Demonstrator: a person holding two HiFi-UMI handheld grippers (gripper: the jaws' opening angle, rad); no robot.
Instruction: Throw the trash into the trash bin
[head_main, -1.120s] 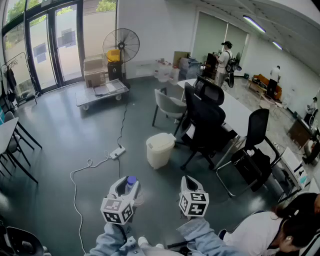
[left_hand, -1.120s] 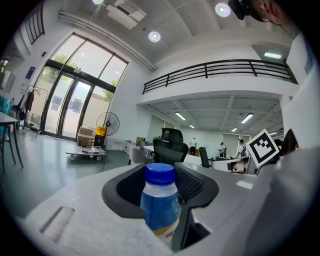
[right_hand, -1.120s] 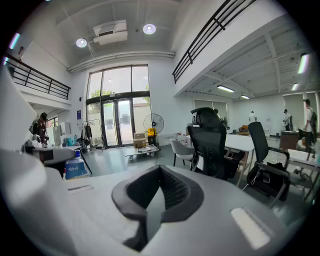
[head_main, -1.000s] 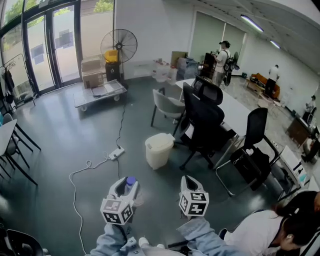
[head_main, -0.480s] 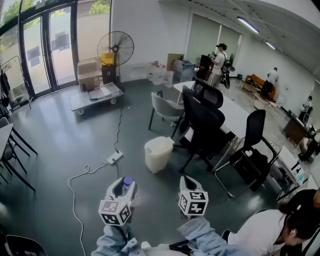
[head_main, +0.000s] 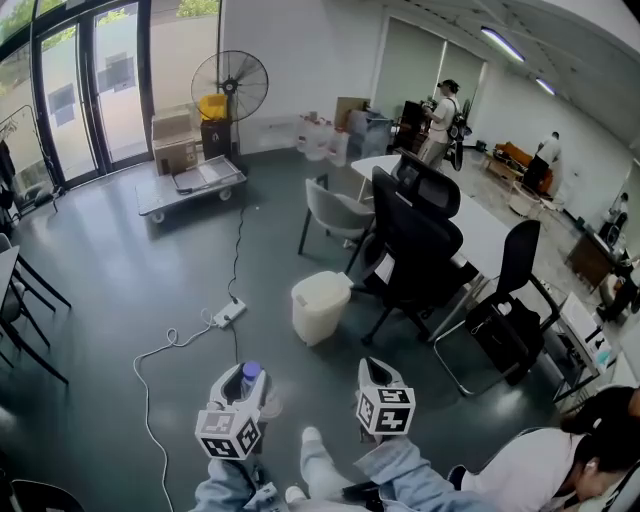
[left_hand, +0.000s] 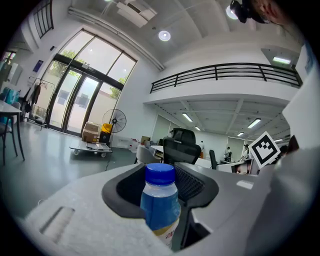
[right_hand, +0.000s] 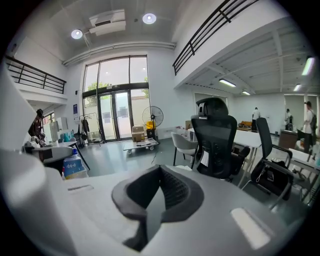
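Observation:
A small clear bottle (left_hand: 160, 200) with a blue cap and blue label stands upright between the jaws of my left gripper (left_hand: 161, 186), which is shut on it. In the head view the blue cap (head_main: 250, 371) pokes out of the left gripper (head_main: 243, 388) at the bottom left. My right gripper (head_main: 376, 376) hangs beside it at the same height. Its jaws (right_hand: 156, 200) are together with nothing between them. The white trash bin (head_main: 320, 306) with a lid stands on the grey floor ahead of both grippers, well out of reach.
A black office chair (head_main: 418, 245) and a white table (head_main: 482, 228) crowd the bin's right side. A grey chair (head_main: 336, 212) stands behind it. A power strip and white cable (head_main: 228, 313) lie on the floor to the left. A seated person (head_main: 545, 468) is at the lower right.
Both grippers have moved forward toward the bin and sunk a little. The carrier's leg and shoe have stepped into view between them. The bottle stays gripped.

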